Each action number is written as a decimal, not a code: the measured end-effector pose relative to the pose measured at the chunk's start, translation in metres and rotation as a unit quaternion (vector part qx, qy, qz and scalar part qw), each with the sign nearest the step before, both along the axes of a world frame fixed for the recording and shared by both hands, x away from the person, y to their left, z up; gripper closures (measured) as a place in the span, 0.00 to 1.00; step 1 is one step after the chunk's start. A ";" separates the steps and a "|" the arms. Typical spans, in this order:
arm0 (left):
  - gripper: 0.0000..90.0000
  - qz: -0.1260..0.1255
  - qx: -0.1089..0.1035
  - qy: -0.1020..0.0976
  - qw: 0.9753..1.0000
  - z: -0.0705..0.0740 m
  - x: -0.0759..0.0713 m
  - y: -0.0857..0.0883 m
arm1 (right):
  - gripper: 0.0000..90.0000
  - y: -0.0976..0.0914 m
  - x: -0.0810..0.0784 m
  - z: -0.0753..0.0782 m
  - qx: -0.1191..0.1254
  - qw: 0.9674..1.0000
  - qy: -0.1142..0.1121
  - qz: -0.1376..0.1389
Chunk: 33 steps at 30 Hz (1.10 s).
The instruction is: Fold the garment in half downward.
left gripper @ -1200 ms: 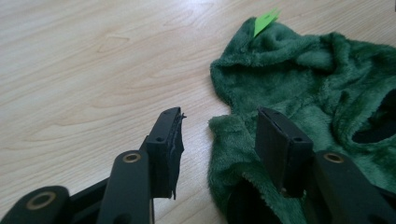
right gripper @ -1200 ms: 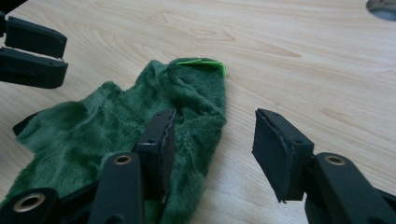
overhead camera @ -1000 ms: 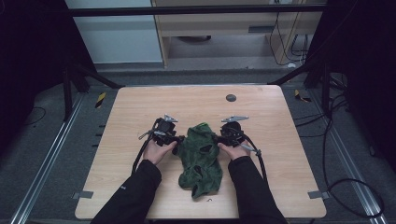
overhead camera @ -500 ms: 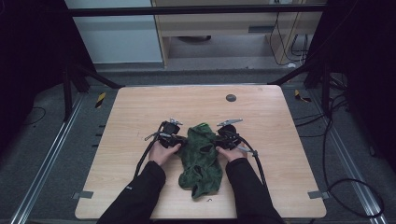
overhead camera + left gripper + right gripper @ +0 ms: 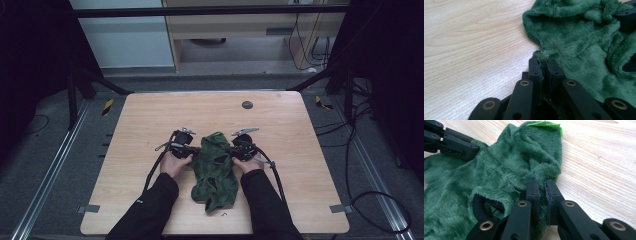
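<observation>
— While stretched forward from the near edge, both forearms in dark sleeves, flat and low over the worktop (image 5: 150, 115), elbows wide, wrists angled inward toward each other. Left hand (image 5: 175, 161) wrapped round the body of the left tool (image 5: 196, 149), right hand (image 5: 245, 164) round the right tool (image 5: 229, 148), tips pointing at one another.

— And the tools themselves, how wide?

— Just been closing, both of them, now nearly together with only a thin slit between the pads. Left tool (image 5: 543, 65) pinching a small tuft at the edge of the green garment (image 5: 584, 47); cloth pressed between the pads and bunched up past the tips. Right tool (image 5: 541, 186) clamped on a fold of the same garment (image 5: 506, 170), pile squeezed in the slit.

— Whereabouts, that garment, going by the tools?

— Stretched between the two tips at its upper end, then trailing down between the wrists toward the near edge. From the left tool, ahead and off to the right of the jaws; from the right tool, ahead and to the left, with bare wood on the other side.

— Feel and shape?

— Plush, deep-pile fleece in dark green, crumpled and lumpy, rolled hems and a dark ribbed opening close beside the right tool. Brighter green tab (image 5: 544, 124) at the far end of it. Jaws matte black, boxy, with brass-ringed pivots. Pale wood grain on the worktop, rounded corners, one small dark disc (image 5: 247, 104) set well beyond both tools.
</observation>
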<state>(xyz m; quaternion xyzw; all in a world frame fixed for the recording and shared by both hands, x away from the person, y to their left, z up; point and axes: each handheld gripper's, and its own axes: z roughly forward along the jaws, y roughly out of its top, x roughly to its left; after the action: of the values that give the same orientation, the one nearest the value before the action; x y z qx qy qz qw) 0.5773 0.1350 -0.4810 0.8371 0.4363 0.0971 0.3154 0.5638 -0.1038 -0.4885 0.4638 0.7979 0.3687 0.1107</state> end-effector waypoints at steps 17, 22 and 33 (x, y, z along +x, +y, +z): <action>0.94 -0.016 -0.032 -0.089 0.995 0.058 -0.019 0.003 | 0.93 -0.007 -0.007 0.036 0.037 0.998 -0.052 0.018; 0.94 -0.029 -0.033 -0.114 0.992 0.074 -0.032 0.002 | 0.93 -0.007 -0.012 0.047 0.040 0.996 -0.074 0.030; 0.94 -0.053 -0.038 -0.144 0.987 0.089 -0.067 0.008 | 0.93 -0.006 -0.041 0.067 0.031 0.991 -0.110 0.074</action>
<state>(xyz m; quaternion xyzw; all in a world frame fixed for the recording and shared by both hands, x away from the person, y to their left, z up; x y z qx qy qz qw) 0.5102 0.1427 -0.3919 0.8235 0.3449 0.1830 0.4115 0.5226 -0.1101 -0.4217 0.3629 0.8012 0.4495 0.1559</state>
